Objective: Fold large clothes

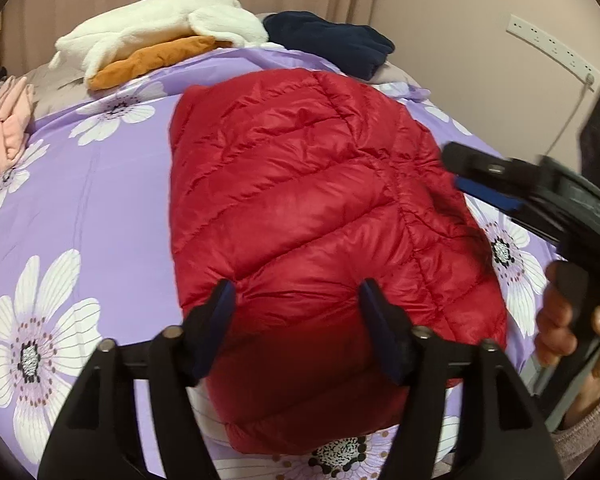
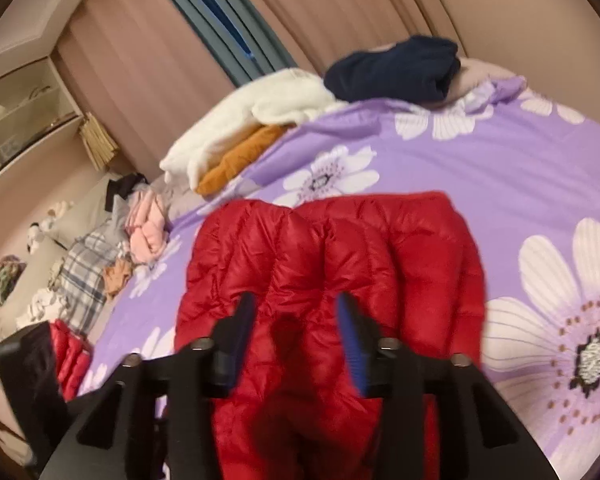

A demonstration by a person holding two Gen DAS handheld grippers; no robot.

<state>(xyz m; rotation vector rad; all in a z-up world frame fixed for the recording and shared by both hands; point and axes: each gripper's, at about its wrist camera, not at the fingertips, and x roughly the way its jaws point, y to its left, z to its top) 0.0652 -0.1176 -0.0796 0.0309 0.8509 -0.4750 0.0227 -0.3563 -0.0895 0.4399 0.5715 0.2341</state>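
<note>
Though folded flat, red puffer jacket (image 1: 320,208) glossy, quilted, creased.

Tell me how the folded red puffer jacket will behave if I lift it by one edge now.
The red jacket looks puffy and quilted, so probably light but floppy; lifted by one edge, the fold would likely fall open. Its shiny shell suggests it may slip between the pads or slide on the bedspread.

Floral bedspread (image 1: 100,200), wall socket strip (image 1: 552,46), shelf unit (image 2: 24,112).
</note>
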